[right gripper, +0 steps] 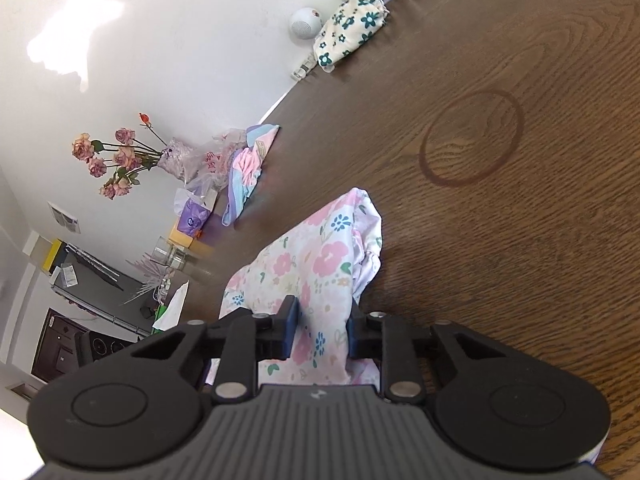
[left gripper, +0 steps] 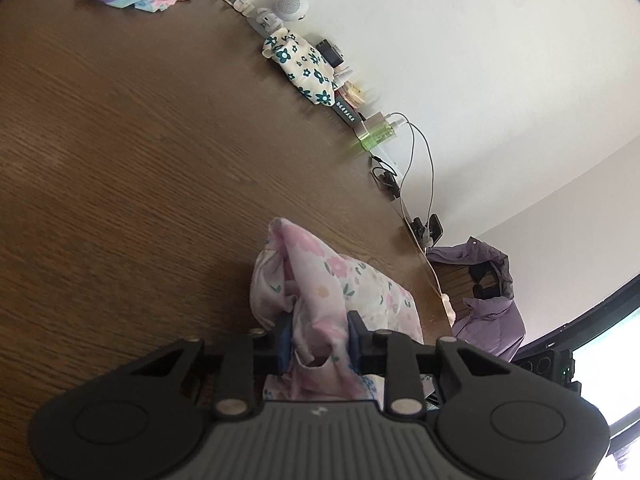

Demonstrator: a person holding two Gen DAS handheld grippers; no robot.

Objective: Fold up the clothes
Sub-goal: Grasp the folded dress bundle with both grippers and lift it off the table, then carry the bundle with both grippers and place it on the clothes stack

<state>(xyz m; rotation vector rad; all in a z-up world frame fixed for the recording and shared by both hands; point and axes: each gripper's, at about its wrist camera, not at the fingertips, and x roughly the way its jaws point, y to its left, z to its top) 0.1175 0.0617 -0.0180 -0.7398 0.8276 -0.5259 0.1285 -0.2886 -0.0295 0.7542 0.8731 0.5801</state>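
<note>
Both tools look alike. The left gripper (left gripper: pixel 320 340) has a matte black frame with two round, disc-like housings at its outer corners and a grey ribbed panel between them, stamped with a small pale logo. Black linkage arms run forward, pinned by silver round-headed screws. Its fingers (left gripper: pixel 285 340) carry dark blue pads. The right gripper (right gripper: pixel 322 332) shows the same black body, grey ribbing, silver screws and blue-faced fingers (right gripper: pixel 291 330).

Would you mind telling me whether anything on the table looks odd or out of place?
A dark ring stain marks the wooden table beyond the pink floral garment. It looks like a mark left by a cup or pot; nothing looks spilled or broken.
</note>
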